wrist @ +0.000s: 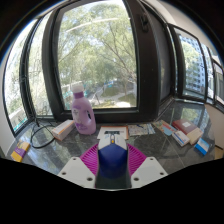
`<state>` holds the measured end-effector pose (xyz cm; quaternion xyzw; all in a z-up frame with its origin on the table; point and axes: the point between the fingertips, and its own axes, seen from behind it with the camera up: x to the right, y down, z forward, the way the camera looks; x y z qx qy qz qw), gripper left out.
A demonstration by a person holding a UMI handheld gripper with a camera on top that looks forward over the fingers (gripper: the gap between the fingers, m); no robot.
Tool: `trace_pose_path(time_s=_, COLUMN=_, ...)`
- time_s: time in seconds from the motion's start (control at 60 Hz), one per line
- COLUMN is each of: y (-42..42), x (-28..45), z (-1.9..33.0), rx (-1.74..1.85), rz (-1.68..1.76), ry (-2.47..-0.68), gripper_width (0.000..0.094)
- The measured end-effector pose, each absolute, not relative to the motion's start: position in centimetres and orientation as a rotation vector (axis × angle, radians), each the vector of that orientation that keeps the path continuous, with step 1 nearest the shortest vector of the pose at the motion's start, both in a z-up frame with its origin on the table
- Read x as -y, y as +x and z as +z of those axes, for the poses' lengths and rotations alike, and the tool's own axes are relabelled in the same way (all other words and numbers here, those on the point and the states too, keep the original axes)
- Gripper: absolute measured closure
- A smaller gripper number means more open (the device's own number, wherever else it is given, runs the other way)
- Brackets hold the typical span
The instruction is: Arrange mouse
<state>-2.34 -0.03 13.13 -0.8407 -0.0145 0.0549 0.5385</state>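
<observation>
Glass-topped desk before bay windows, gripper clamped on blue block (pink bottle nearby)

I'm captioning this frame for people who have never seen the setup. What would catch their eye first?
First, the pink bottle, standing upright on the desk beyond the claw's fingers, to their left, against the big window full of green trees. Next, the blue object sitting between the claw's pink pads; whether it is the mouse cannot be told. Small boxes lie scattered on the desk's right side.
</observation>
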Motion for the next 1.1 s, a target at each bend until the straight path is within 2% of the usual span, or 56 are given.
trace_pose_path(time_s=0.083, y=-1.3, x=0.5, z=6.3, rx=0.044, rz=0.097, ry=-2.12, gripper_width=0.0585)
trace_pose_path(time_s=0.15, y=-1.0, x=0.8, z=3.1, rx=0.041, rz=0.084, ry=-2.188, gripper_width=0.056)
trace_pose_path(time_s=0.25, y=-1.4, x=1.4, z=0.0, rx=0.036, rz=0.113, ry=-2.247, gripper_width=0.05)
trace_pose_path(time_s=0.35, y=-1.5, x=1.7, z=-1.3, rx=0.039, rz=0.103, ry=-2.282, gripper_width=0.044)
trace_pose_path(time_s=0.383, y=-1.4, x=1.7, z=-1.1, rx=0.043, rz=0.095, ry=-2.275, gripper_width=0.0414)
trace_pose_path(time_s=0.417, y=-1.0, x=1.7, z=-0.7, rx=0.045, rz=0.07, ry=-2.262, gripper_width=0.0349)
trace_pose_path(time_s=0.483, y=-1.1, x=2.1, z=0.8, rx=0.059, rz=0.038, ry=-2.244, gripper_width=0.0094)
trace_pose_path(time_s=0.5, y=-1.0, x=2.3, z=1.3, rx=0.06, rz=0.034, ry=-2.236, gripper_width=0.0057)
trace_pose_path(time_s=0.533, y=-1.1, x=2.7, z=2.3, rx=0.059, rz=0.028, ry=-2.22, gripper_width=0.0094)
trace_pose_path(time_s=0.633, y=-1.1, x=4.4, z=5.9, rx=0.047, rz=-0.001, ry=-2.179, gripper_width=0.0067)
trace_pose_path(time_s=0.817, y=-2.0, x=9.8, z=12.2, rx=0.012, rz=-0.041, ry=-2.115, gripper_width=0.0077)
trace_pose_path(time_s=0.967, y=-3.0, x=14.4, z=15.1, rx=-0.003, rz=-0.072, ry=-2.085, gripper_width=0.0081)
trace_pose_path(time_s=1.1, y=-4.1, x=17.4, z=16.3, rx=-0.009, rz=-0.084, ry=-2.072, gripper_width=0.0082)
